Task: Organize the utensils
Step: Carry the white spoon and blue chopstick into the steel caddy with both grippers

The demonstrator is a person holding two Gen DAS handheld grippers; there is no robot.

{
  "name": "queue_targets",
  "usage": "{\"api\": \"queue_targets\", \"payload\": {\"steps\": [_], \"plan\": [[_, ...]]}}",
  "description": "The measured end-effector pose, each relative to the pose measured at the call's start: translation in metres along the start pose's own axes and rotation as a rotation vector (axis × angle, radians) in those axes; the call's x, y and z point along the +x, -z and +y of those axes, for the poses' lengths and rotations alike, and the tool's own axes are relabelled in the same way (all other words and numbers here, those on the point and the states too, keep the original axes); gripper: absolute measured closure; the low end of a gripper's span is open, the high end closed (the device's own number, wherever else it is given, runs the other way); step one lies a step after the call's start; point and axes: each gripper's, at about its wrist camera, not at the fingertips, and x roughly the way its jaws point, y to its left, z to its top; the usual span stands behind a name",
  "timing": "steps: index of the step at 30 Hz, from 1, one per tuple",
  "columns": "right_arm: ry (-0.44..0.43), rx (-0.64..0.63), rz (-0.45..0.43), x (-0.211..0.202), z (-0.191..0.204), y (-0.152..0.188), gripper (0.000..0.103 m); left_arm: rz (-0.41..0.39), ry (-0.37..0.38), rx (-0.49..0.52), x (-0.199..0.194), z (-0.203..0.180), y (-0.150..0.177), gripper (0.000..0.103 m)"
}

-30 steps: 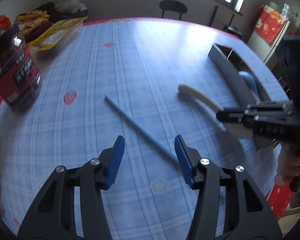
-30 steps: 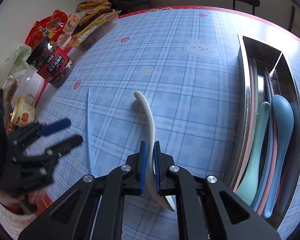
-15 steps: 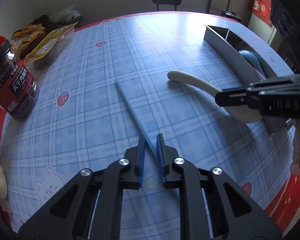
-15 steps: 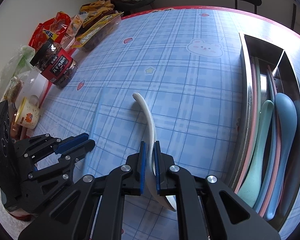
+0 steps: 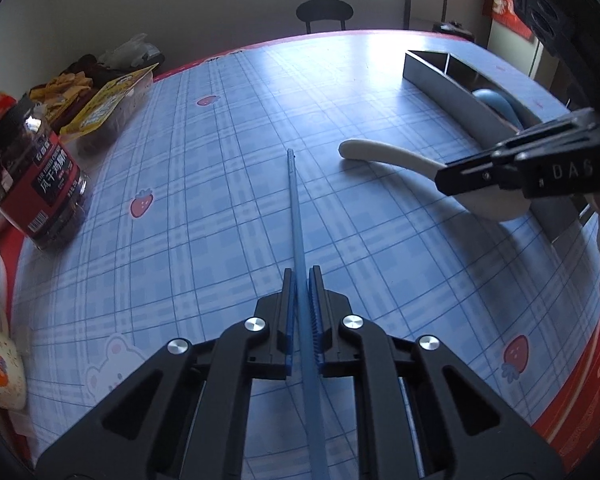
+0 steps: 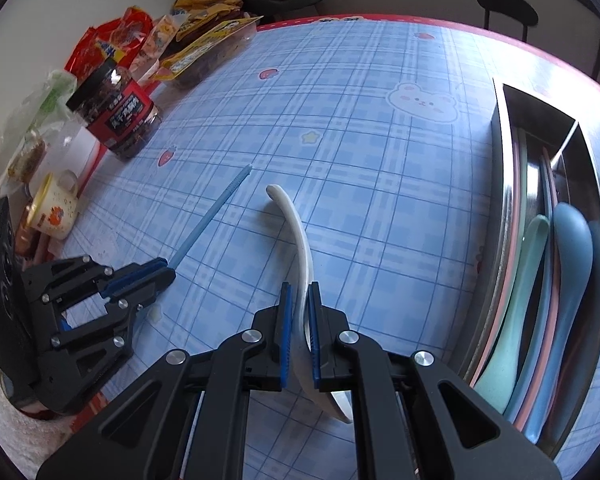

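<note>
My left gripper (image 5: 300, 276) is shut on a thin blue chopstick (image 5: 294, 208) that points away from me above the blue plaid tablecloth. The chopstick (image 6: 210, 212) and left gripper (image 6: 168, 270) also show in the right wrist view. My right gripper (image 6: 298, 292) is shut on a white spoon (image 6: 294, 224) and holds it by the handle, the bowl end toward me. The spoon (image 5: 384, 156) and right gripper (image 5: 444, 178) show at the right of the left wrist view. A steel divided utensil tray (image 6: 500, 216) at the right holds several pastel spoons and chopsticks.
A red-labelled jar (image 5: 36, 184), snack packets (image 6: 204, 36) and a cup (image 6: 54, 210) stand along the table's left edge. The tray (image 5: 452, 92) sits at the far right in the left wrist view. A black stool (image 5: 324, 12) stands beyond the table.
My left gripper closed on the blue chopstick and lifted it so it points straight ahead. My right gripper kept its hold on the white spoon and shifted little.
</note>
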Motion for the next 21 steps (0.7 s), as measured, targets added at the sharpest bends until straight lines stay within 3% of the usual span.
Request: {"api": "queue_targets", "payload": {"steps": [3,8,21], "plan": [[0.016,-0.028,-0.004,0.0,0.003,0.001,0.095,-0.038,0.025,-0.02,-0.001,0.004,0.004,0.092],[-0.04,0.057,-0.034,-0.003,-0.007,0.005,0.096,-0.062,0.068,-0.091,-0.001,0.016,0.008,0.093],[-0.371,0.422,-0.348,-0.061,-0.058,0.054,0.096,-0.184,0.162,-0.291,-0.022,0.053,0.019,0.093]]}}
